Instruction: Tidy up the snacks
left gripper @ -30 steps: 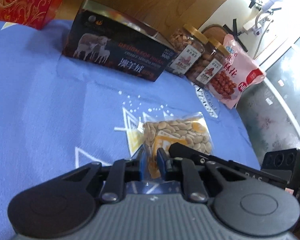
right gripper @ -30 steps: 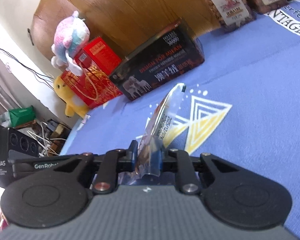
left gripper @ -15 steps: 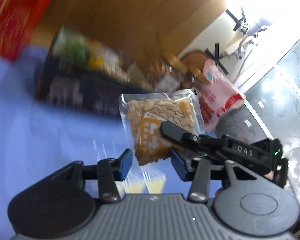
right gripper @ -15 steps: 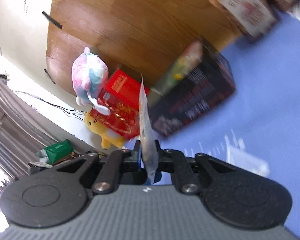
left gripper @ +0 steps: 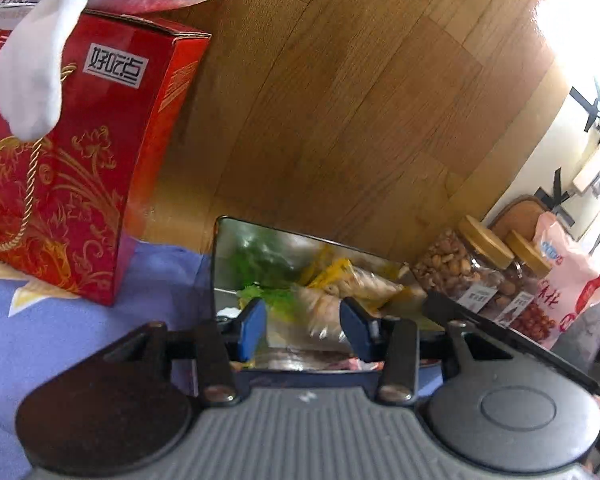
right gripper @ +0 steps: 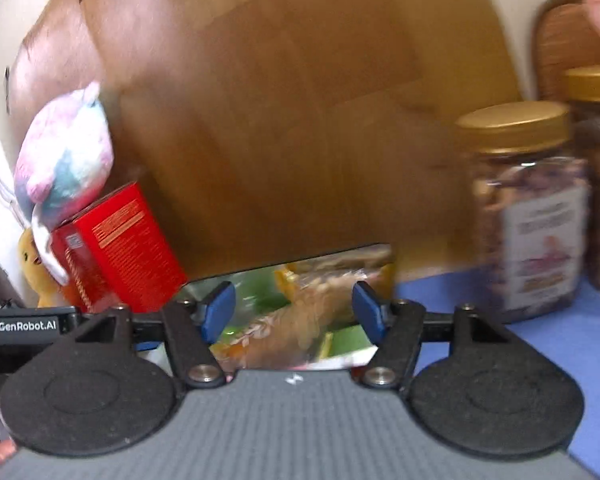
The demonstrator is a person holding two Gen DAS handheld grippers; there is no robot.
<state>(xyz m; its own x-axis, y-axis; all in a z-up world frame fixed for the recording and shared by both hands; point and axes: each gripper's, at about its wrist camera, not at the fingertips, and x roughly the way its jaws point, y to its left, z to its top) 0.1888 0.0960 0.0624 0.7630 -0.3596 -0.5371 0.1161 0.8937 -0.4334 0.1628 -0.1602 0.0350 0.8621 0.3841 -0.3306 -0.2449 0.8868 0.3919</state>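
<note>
Both claws hang released above an open box of snack packets; the right claw has just been opening. The seed packet, blurred, appears to lie inside. The left claw grips nothing.

the nut jars (right wrist view) are motion-blurred, their labels unreadable.

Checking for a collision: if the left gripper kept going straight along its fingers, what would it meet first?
Most likely the open box of snack packets right ahead of the left gripper, whose jaws stand open with nothing held. Depth is unclear; the wooden panel lies beyond.
</note>
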